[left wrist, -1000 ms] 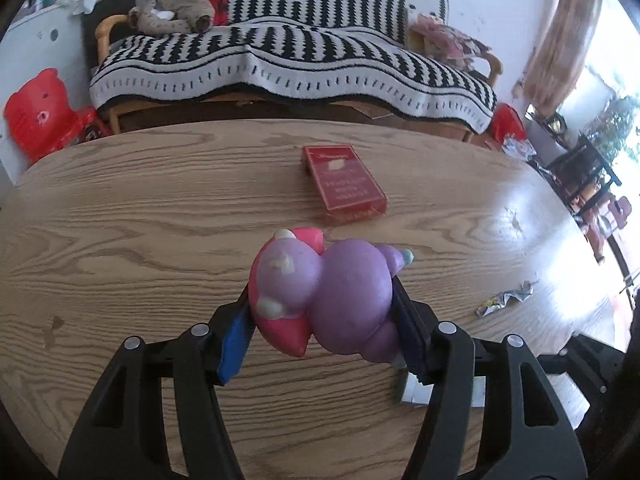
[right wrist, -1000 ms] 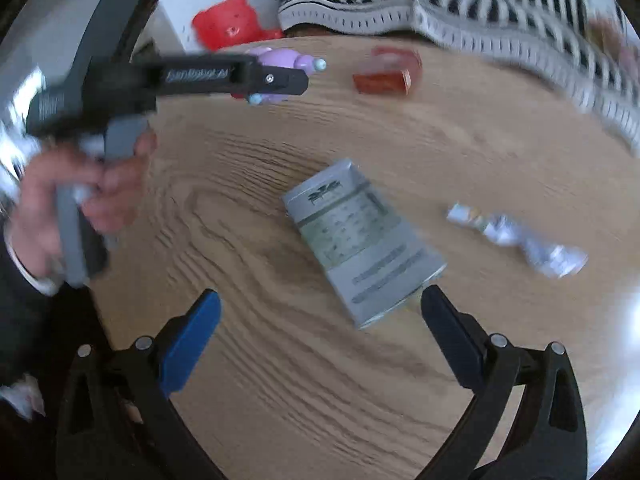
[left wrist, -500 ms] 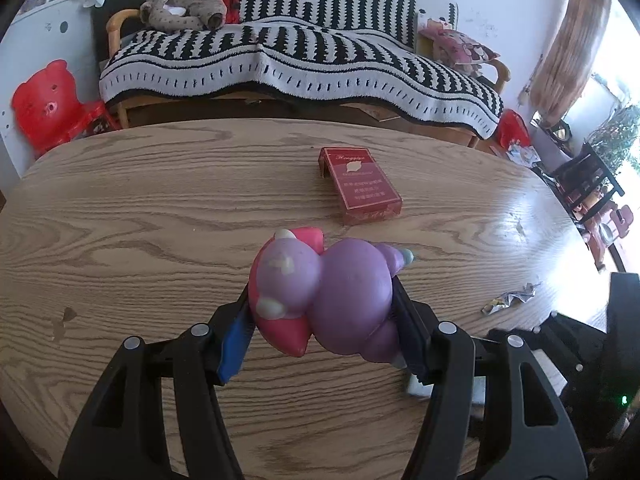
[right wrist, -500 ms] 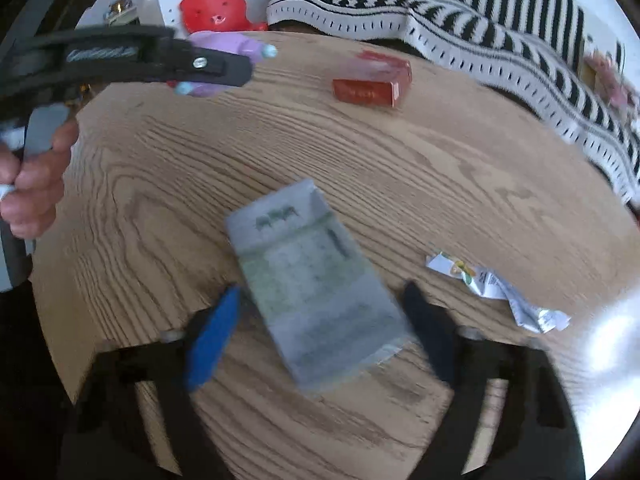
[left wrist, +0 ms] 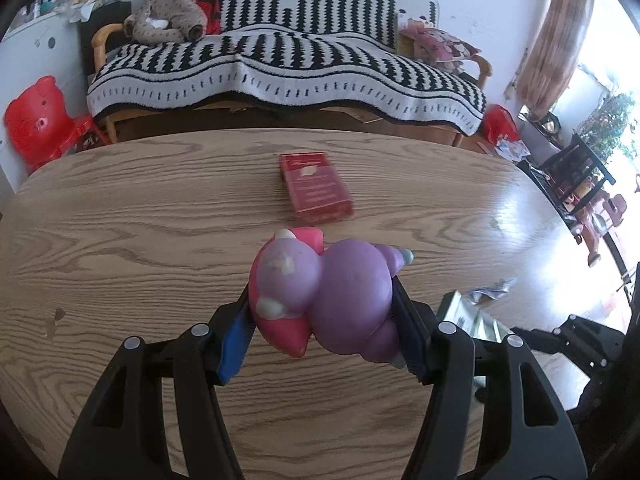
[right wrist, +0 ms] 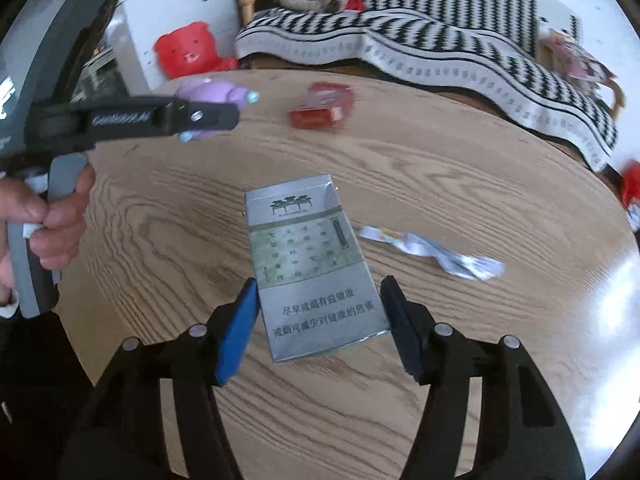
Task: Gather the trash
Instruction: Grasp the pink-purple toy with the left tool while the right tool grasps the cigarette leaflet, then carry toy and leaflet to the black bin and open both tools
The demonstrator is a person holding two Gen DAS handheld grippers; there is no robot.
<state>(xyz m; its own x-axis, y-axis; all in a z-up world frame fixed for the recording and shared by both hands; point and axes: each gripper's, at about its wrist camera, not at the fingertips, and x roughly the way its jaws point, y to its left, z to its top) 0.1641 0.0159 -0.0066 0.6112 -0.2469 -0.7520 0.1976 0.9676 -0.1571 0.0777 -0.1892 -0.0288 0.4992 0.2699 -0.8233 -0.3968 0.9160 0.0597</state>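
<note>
Closing right gripper [right wrist: 320, 326] seemingly grips silver cigarette pack [right wrist: 312, 264].

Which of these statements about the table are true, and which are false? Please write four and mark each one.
1. The left gripper holds a purple and pink toy. True.
2. The right gripper holds the red pack. False: the red pack lies on the table, apart from both grippers. The right gripper has the silver pack between its pads, and its jaws have just been closing on it.
3. A crumpled wrapper lies on the table beside the silver pack. True.
4. The table top is made of glass. False: it shows wood grain.
</note>
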